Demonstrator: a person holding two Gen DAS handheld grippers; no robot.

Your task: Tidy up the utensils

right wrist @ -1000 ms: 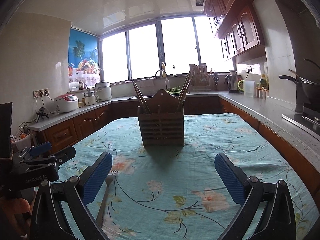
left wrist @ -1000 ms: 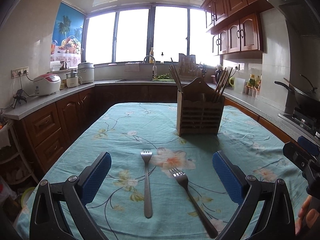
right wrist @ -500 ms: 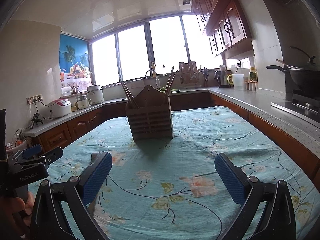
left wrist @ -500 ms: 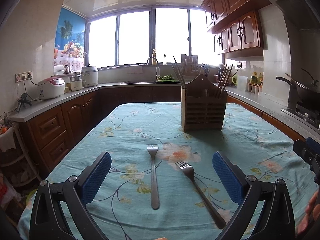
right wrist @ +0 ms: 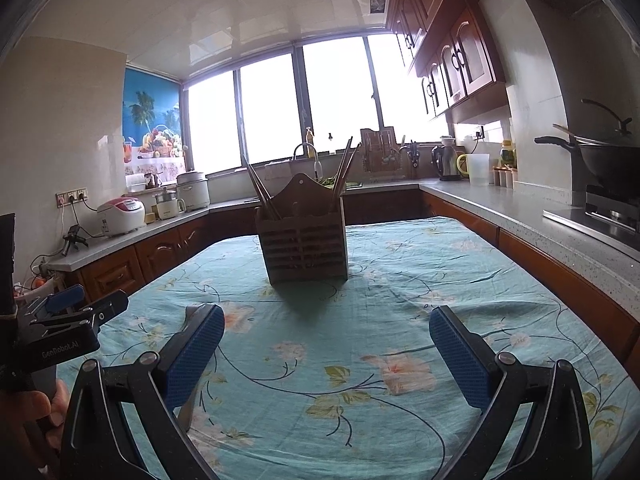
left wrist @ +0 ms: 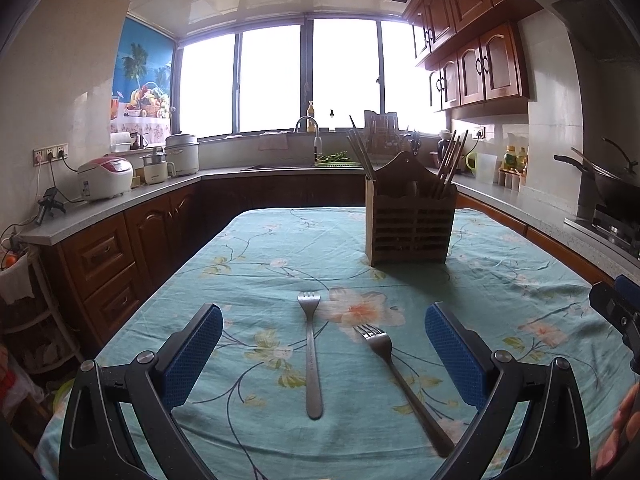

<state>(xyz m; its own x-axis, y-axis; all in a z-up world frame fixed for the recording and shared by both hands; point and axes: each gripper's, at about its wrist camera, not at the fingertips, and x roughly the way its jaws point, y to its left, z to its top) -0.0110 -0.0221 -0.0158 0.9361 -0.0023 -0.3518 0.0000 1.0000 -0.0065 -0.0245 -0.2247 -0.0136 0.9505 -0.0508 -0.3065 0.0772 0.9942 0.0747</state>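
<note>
Left wrist cam first: my left gripper (left wrist: 324, 344) is spread wide with nothing between the blue pads (left wrist: 192, 354), hanging low over the table's floral teal tablecloth (left wrist: 260, 264). Two forks lie flat on the cloth between the fingers. The left fork (left wrist: 311, 354) lies pretty much straight, tines pointing away from me. The right fork (left wrist: 398, 380) sits just beside it, angled, with its handle running toward the right finger and its tines leaning in toward the middle. They're close but not touching. Further back, well apart from the forks, the wooden utensil holder (left wrist: 410, 224) stands upright on the cloth with chopsticks (left wrist: 450, 162) sticking out of both ends. At the far right edge I can see a bit of the other gripper and some fingertips of the person's hand (left wrist: 618, 432).

Right wrist cam: my right gripper (right wrist: 326, 354) is also released, jaws wide apart, gripping nothing, over bare tablecloth (right wrist: 400, 280). The holder (right wrist: 306, 248) is dead ahead, upright. One fork's head (right wrist: 192, 314) peeks out right behind my left finger, mostly hidden, so can't say which fork it is. Left gripper body (right wrist: 60, 332) shows at the left edge.
</note>
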